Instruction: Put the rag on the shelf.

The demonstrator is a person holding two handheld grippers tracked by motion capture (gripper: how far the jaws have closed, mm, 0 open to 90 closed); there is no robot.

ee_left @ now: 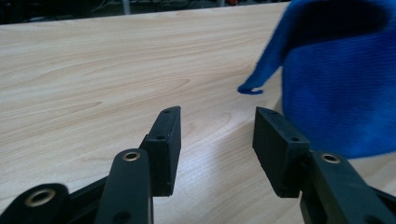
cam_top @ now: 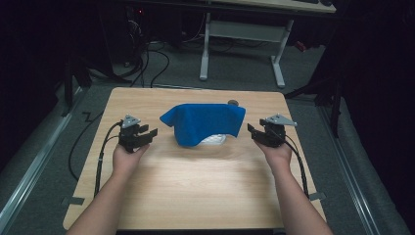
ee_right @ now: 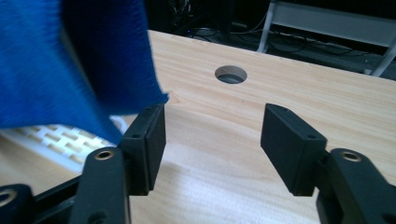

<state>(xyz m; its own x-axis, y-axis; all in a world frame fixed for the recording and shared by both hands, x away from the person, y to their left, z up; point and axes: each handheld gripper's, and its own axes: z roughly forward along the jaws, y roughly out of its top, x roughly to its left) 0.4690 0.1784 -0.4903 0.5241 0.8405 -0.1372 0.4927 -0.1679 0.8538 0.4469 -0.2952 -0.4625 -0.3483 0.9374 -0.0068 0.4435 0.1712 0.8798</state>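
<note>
A blue cloth [cam_top: 204, 122] is draped over a white slotted basket [cam_top: 214, 139] in the middle of the wooden table [cam_top: 195, 181]. My left gripper [cam_top: 148, 133] hovers just left of the cloth, jaws apart with nothing between them; the cloth's hanging corner [ee_left: 251, 89] lies ahead of its right finger [ee_left: 280, 149]. My right gripper [cam_top: 253, 132] stands just right of the cloth, open and empty. In the right gripper view the cloth [ee_right: 70, 60] hangs beside the left finger [ee_right: 147, 144], with the basket's white slots [ee_right: 51, 137] below it.
A round cable hole [ee_right: 230, 74] is set in the table near its far edge, also seen as the hole [cam_top: 233, 103] behind the cloth. A white-legged desk [cam_top: 244, 34] stands on the floor beyond. Cables trail off the table's left and right sides.
</note>
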